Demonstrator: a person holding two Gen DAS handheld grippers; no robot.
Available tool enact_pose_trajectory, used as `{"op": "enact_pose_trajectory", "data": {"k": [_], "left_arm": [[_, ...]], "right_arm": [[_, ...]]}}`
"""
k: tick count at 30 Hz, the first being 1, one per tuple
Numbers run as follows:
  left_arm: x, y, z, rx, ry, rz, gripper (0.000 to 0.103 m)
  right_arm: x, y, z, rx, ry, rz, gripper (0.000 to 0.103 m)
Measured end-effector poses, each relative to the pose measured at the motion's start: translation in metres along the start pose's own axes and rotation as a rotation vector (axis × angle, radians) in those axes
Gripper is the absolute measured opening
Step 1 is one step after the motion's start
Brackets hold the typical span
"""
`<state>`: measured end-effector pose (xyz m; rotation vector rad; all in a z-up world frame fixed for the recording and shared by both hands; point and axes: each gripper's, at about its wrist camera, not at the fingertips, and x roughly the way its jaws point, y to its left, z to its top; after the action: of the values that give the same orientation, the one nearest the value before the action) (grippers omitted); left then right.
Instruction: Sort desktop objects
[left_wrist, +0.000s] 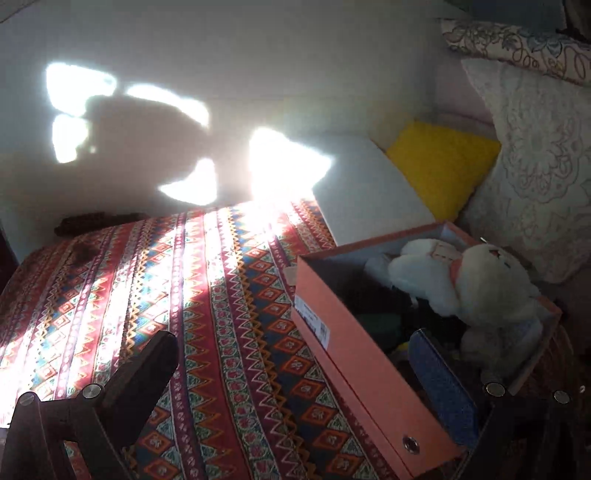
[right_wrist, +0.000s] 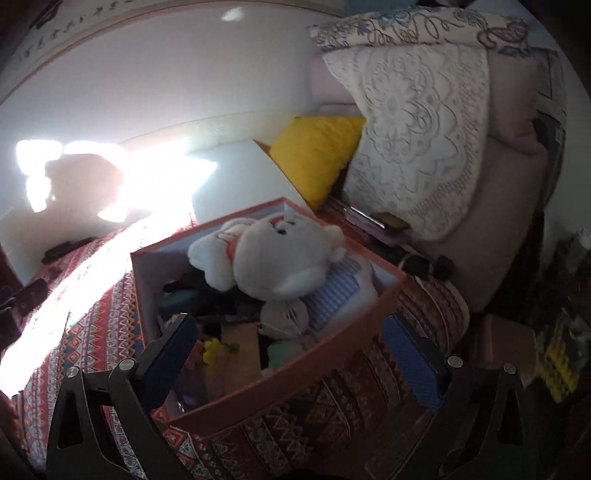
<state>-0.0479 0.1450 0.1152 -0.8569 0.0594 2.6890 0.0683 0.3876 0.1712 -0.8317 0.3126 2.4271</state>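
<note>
An orange cardboard box (left_wrist: 354, 354) stands on the patterned tablecloth (left_wrist: 184, 295). It holds a white plush toy (left_wrist: 480, 284) and several small objects in shadow. In the right wrist view the box (right_wrist: 295, 373) is right below, with the plush toy (right_wrist: 273, 251) on top, a blue checked cloth (right_wrist: 336, 295) and a yellow item (right_wrist: 214, 350) inside. My left gripper (left_wrist: 295, 369) is open and empty, its jaws either side of the box's left wall. My right gripper (right_wrist: 291, 347) is open and empty over the box's near wall.
A white box lid (left_wrist: 369, 192) lies behind the box. A yellow cushion (left_wrist: 443, 166) and lace pillows (left_wrist: 535, 155) sit at the right. A dark object (left_wrist: 96, 221) lies at the cloth's far edge. Books (right_wrist: 373, 221) and a black device (right_wrist: 428, 266) lie right of the box.
</note>
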Motion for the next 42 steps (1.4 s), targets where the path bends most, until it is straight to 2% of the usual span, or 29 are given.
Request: {"op": "enact_pose_trajectory", "data": {"k": [3, 9, 16, 31, 42], "left_arm": [[-0.019, 0.006, -0.013, -0.020, 0.021, -0.032, 0.102], [-0.049, 0.015, -0.032, -0.003, 0.026, -0.008, 0.102], [-0.073, 0.015, -0.046, 0.011, 0.014, -0.039, 0.102], [-0.091, 0.005, -0.055, 0.060, 0.014, -0.059, 0.102], [-0.097, -0.005, -0.059, 0.102, 0.000, -0.111, 0.102]], "right_arm": [[-0.006, 0.000, -0.016, -0.002, 0.020, -0.021, 0.102], [-0.031, 0.008, -0.042, 0.021, 0.025, -0.054, 0.102], [-0.049, 0.010, -0.063, 0.023, 0.043, -0.032, 0.102], [-0.062, 0.012, -0.090, 0.036, 0.027, -0.060, 0.102], [-0.060, 0.009, -0.095, 0.033, 0.035, -0.068, 0.102]]}}
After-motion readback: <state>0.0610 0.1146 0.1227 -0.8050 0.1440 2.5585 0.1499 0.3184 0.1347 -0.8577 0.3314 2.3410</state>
